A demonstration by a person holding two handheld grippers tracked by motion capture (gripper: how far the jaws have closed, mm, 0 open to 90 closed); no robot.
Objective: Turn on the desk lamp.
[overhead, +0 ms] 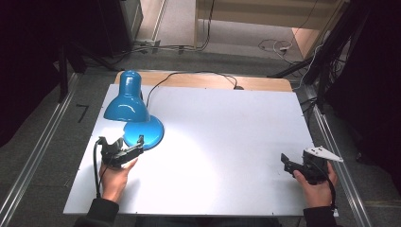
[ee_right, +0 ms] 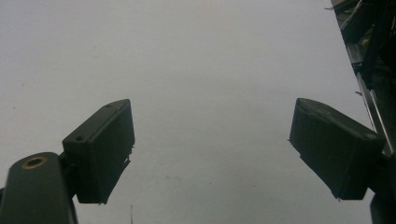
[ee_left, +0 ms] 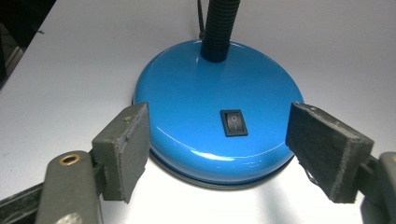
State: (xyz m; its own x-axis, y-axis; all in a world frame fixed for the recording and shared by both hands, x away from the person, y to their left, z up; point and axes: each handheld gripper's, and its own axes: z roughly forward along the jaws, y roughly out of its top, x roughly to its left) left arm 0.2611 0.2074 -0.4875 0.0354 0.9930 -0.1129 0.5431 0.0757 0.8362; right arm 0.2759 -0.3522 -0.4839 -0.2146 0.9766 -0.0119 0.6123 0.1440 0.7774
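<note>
We see the left gripper [ee_left: 217, 140] open around the blue lamp base [ee_left: 215, 93], near its switch [ee_left: 233, 122]; the right gripper [ee_right: 210, 149] stands open above the white table [ee_right: 187, 56].

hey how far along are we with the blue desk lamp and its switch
Done: the lamp looks lit, with a bright patch on the table under its shade. In hand: the left tongs stand open on either side of the base, in front of the black rocker switch, not touching it. The right tongs are open over bare table. Left: probably only backing away.
</note>
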